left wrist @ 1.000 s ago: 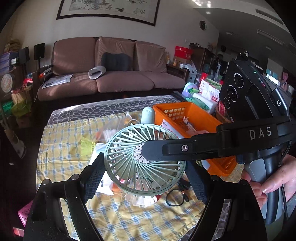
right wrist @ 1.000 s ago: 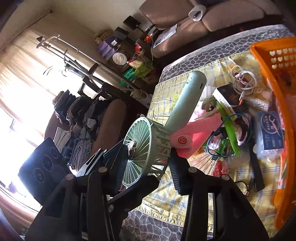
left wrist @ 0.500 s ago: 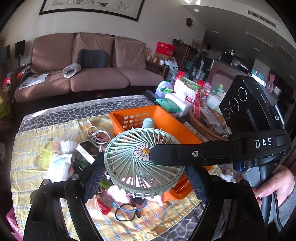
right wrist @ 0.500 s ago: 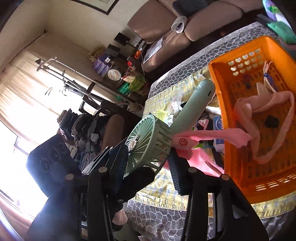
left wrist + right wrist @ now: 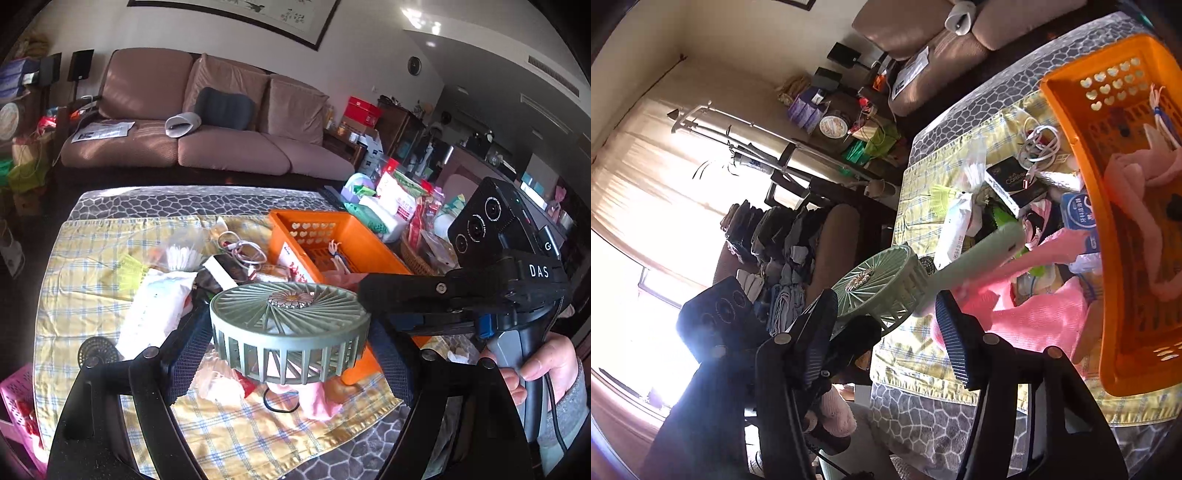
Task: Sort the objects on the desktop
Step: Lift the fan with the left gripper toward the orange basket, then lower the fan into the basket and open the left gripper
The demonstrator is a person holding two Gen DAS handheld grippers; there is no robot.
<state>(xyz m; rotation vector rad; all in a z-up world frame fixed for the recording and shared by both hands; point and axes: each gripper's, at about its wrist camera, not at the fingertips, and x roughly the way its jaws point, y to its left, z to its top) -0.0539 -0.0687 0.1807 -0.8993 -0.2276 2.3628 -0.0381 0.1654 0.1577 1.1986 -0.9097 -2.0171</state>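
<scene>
Sofa [image 5: 207, 147] behind cluttered table [image 5: 184, 199]; left hand-held gripper [image 5: 291, 354] clamps fan [image 5: 288, 328]; right [image 5: 886, 325] opening.

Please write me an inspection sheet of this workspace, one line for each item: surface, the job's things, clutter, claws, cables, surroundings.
Surface: yellow checked cloth over a grey stone-pattern table cover, mostly crowded.
Job's things: green plastic handheld fan held above the table; orange plastic basket beside it, with pink fabric inside.
Clutter: white soft packet, black box and pink cloth piled on the cloth.
Claws: left claw shut on the fan's round head; right claw around the fan's neck, its jaws opening.
Cables: white coiled cable on the cloth near the basket.
Surroundings: brown sofa behind the table; bright window to one side.
</scene>
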